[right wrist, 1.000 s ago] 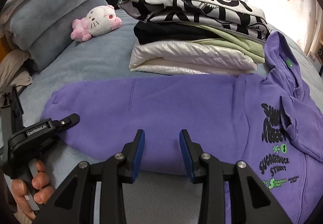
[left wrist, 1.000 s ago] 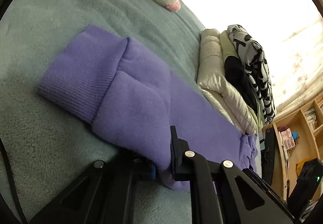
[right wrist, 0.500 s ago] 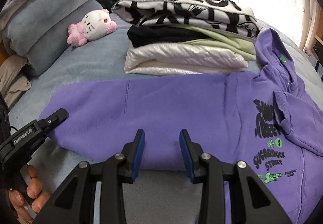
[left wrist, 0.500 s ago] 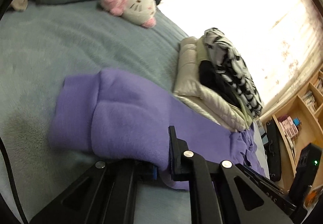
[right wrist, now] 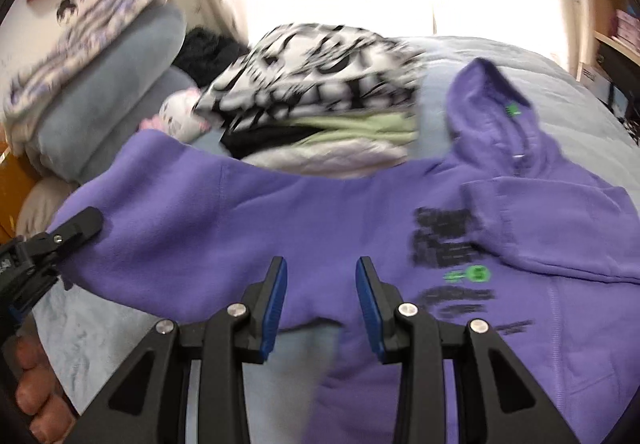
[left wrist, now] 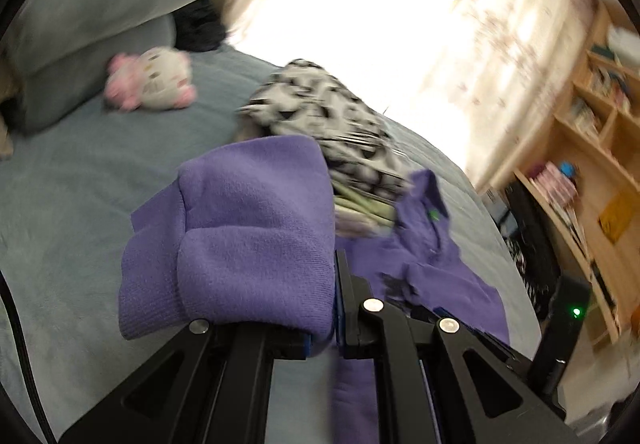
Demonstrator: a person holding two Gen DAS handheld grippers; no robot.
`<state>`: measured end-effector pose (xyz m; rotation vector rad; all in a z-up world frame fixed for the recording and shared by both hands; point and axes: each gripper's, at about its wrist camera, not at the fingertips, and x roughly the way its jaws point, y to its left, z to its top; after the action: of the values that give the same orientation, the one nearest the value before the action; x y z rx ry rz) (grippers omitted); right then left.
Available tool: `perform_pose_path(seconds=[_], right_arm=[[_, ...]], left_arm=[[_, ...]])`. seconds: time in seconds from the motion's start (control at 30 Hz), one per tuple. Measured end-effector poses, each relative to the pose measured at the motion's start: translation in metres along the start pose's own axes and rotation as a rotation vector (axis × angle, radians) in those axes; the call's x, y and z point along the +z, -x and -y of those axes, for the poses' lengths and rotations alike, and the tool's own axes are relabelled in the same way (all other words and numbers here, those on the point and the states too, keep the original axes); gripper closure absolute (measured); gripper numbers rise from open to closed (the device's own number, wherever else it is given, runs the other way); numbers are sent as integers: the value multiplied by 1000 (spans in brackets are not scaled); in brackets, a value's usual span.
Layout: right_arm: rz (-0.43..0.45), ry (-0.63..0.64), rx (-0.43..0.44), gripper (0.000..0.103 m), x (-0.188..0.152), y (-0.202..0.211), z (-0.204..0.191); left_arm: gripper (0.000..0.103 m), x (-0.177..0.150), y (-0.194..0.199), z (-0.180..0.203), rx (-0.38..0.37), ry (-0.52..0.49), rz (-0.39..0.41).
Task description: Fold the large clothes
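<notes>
Item: purple hoodie (right wrist: 320,212), large, thick fleece with ribbed hem and cuffs; black and green print on the chest.
Location: spread across the grey bed (right wrist: 560,84), hood toward the window, just in front of a stack of folded clothes (right wrist: 320,116); hem end lifted off the bed.
Left hand-held gripper (left wrist: 334,328): clamped shut on the ribbed hem corner, cloth bunched and draped over its fingers.
Right hand-held gripper (right wrist: 320,304): jaws partly open, nothing between the pads; it hangs over the near edge of the hoodie's body.
Handling, judged: soft and limp, moderately heavy for cloth; it will sag and drag between grip points; not fragile, not slippery.
Hold points, judged: hem corners and doubled ribbed edges grip best; a single layer mid-panel would slip or bunch.
Risk, judged: the lifted end may brush the stack behind.
Other: pink-and-white plush toy (left wrist: 152,84) near the pillows, well apart.
</notes>
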<state>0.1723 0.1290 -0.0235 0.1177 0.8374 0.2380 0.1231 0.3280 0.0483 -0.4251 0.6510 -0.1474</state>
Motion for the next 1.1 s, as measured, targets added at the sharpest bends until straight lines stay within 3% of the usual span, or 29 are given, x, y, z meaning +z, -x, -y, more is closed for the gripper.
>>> perform_pose_path(seconds=[0.17,0.3,0.57,0.7,0.8,0.87,0.97,1.07,1.1], right_arm=[[62,-72,10,67,6,48,65],[102,-123,8,67,5,79,121],[111,-258,-23,67,-20,119,246],[70,-313,-58,67,-43,123,299],[17,-350,-73,67,-59,118,328],[-17,-370,-68,67,-68,112,340],[-46,-382,-41,67,-76,106,346],[-55,-375,-5,66,-76,102,343],[-55,-369,6,61,-75,101,340]], left_arm=[[97,-12,3,98,-32,-115,-31],[97,-33,-18,169,-34,-195,-73],[97,-118,-116,283,21,-340,-241],[97,-173,-175,306,75,-382,-349],[82,-206,-205,310,108,-399,-423],[62,-218,-214,308,116,-397,-444],[38,-221,-209,304,73,-374,-445],[25,-210,-190,303,7,-350,-426],[24,-206,-184,303,-16,-343,-427]])
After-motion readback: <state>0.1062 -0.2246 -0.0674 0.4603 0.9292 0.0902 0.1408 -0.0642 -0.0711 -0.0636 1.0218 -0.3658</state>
